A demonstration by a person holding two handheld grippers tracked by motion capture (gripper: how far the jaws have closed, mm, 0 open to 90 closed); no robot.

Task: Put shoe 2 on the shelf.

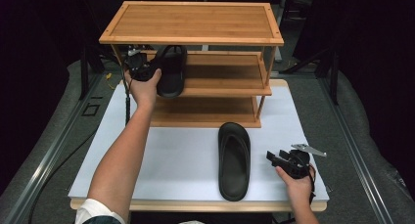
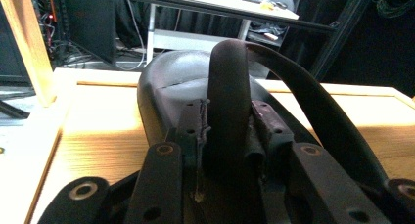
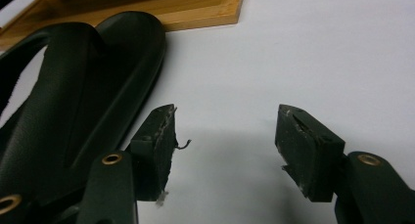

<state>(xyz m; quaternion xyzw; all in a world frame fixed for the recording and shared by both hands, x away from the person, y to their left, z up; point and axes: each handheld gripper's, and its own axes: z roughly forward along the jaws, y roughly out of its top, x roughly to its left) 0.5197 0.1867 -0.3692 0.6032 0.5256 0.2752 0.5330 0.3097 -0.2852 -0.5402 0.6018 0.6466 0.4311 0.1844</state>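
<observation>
At the near right of the white table (image 1: 186, 150), the right gripper (image 1: 283, 160) is held low in the right hand (image 1: 296, 181), its jaws spread wide with nothing between them (bare white tabletop is seen in the gap in the right gripper view). Just left of it a black flip-flop sandal (image 1: 234, 160) lies flat on the table, its toe end pointed toward the far side and its edge close beside the gripper's left jaw. Beyond it stands a three-tier bamboo shoe rack (image 1: 193, 21). At the left of the rack's middle shelf (image 1: 225, 72), a second black sandal (image 1: 171, 70) is gripped by its strap (image 2: 227, 101) in the left gripper (image 1: 138, 66), the jaws clenched on the strap and the sole over the shelf boards.
</observation>
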